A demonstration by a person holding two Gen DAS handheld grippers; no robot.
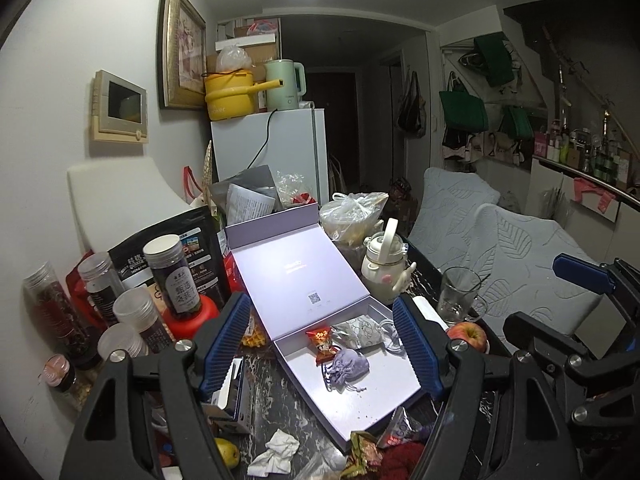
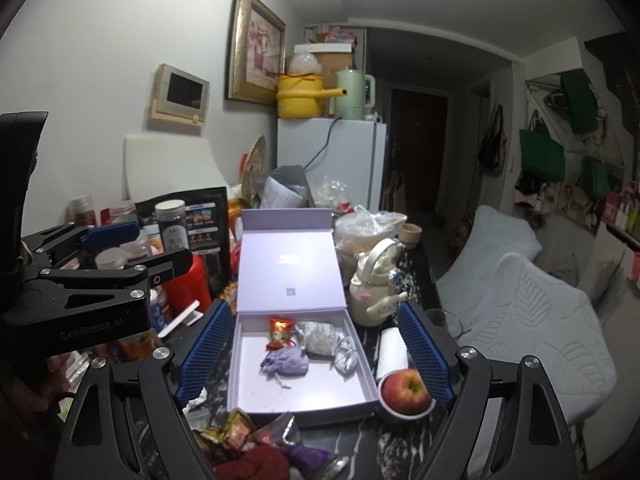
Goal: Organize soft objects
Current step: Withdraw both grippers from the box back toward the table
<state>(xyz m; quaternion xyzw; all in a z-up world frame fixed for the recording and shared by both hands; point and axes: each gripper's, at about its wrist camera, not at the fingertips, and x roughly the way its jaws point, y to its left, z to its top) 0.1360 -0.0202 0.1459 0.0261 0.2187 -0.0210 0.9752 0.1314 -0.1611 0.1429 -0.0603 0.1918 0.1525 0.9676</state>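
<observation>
Open lavender gift box (image 2: 362, 376) at the centre of a dark marbled worktop (image 1: 276, 396), lid (image 2: 290, 268) raised behind the tray. Inside the box: lilac drawstring pouch (image 2: 286, 364) near the middle of the floor; red snack packet (image 2: 279, 333) beyond the pouch, towards the lid hinge; grey patterned pouch (image 2: 318, 338) just right of the packet; coiled white cable (image 2: 346, 354) against the right wall. Left claw (image 1: 320, 344) above the box's near left edge, blue ribbed pads spread and nothing between them. Right claw (image 2: 314, 354) likewise spread wide across the box, empty, pads clear of everything inside. Right of the box: red apple (image 2: 405, 392) in a small bowl, touching the box's near right corner; cream kettle-shaped bottle (image 2: 376, 280) beside the lid; clear glass mug (image 1: 460, 294) further right. Left of the box: cluster of lidded jars (image 1: 172, 276) and a black snack bag (image 1: 168, 236). In front of the box, on the near edge of the worktop: crumpled tissue (image 1: 276, 454), bright sweet wrappers (image 2: 232, 430), a dark red knitted item (image 2: 256, 462). Behind the box: white fridge (image 2: 332, 160) carrying a yellow pot (image 2: 300, 96) and a pale green kettle (image 2: 354, 94).
</observation>
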